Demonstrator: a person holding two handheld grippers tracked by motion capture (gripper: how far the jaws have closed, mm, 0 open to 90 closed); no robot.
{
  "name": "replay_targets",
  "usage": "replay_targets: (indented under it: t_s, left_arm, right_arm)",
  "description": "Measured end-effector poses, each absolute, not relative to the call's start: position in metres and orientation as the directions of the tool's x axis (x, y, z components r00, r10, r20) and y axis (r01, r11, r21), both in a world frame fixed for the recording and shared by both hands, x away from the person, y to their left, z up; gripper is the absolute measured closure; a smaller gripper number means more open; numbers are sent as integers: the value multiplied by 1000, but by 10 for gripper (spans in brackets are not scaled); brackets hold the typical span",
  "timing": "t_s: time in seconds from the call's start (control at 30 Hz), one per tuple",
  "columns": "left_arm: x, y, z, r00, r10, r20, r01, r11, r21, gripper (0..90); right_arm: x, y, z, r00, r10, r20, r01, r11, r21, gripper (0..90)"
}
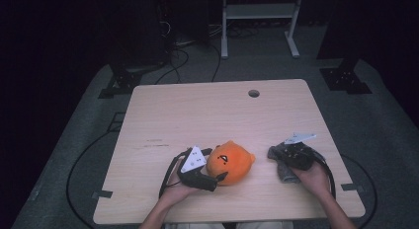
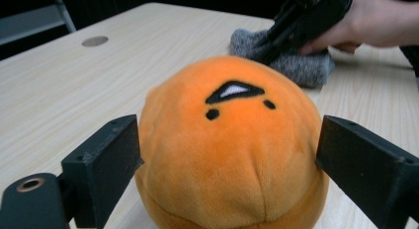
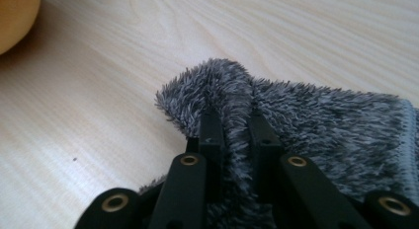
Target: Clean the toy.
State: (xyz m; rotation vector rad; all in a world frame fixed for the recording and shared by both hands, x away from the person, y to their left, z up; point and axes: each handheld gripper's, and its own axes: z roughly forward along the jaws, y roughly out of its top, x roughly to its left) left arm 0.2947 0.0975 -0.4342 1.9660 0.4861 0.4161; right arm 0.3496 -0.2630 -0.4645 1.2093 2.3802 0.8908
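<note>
Right now the left gripper (image 2: 227,165) has its jaws standing apart on either side of an orange plush toy (image 2: 230,145), the left jaw touching its side, the right jaw just off it; the toy sits on the wooden table (image 1: 197,110). Off to the side, the right gripper (image 3: 236,123) is clamped on a pinched fold of a fuzzy grey sock (image 3: 316,125), which lies flat on the table beyond and beside the jaws
</note>
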Motion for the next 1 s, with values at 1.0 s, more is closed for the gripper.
replay_targets:
  t_s: [1.0]
  left_arm:
    - [314,112,-438,848,524,-80,300,-350,887,146]
  right_arm:
    - [318,-202,-437,-792,603,100,401,390,829,807]
